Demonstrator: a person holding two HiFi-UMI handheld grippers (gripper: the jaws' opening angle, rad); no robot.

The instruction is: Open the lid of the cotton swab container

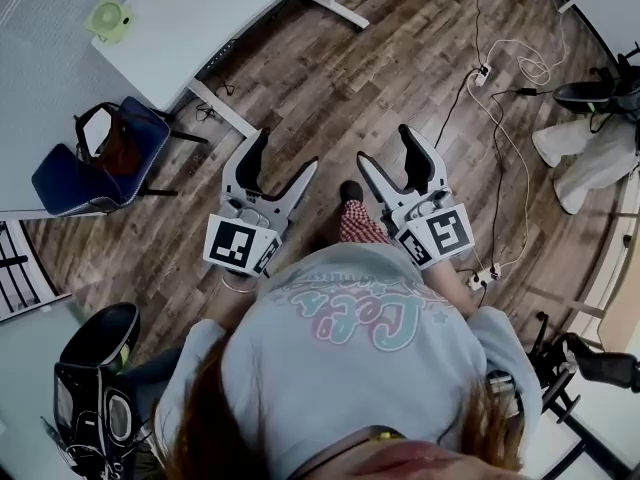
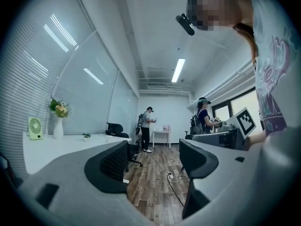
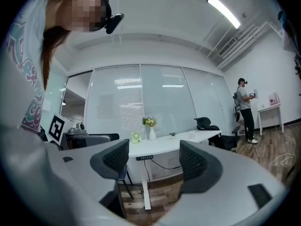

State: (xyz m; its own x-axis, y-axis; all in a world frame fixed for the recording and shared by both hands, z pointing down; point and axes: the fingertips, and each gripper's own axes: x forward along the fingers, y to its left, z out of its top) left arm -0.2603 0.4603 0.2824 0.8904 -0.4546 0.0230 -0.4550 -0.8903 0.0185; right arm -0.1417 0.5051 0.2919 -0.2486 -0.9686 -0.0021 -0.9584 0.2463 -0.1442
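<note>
Standing over the wood floor (image 1: pixel 400 58), both claws held low in front of me. My left gripper (image 1: pixel 288 150): jaws wide, only floor and cables between them. My right gripper (image 1: pixel 384 144): jaws wide too, nothing held, facing the white desk (image 3: pixel 164 145) with its vase (image 3: pixel 152 133) and green fan (image 3: pixel 136 137). Cotton swab container: no view shows it, so I cannot place it.

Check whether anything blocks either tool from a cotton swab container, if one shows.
No such container shows in any view. The left grey tool and right grey tool are open and empty above the brown wooden floor.
</note>
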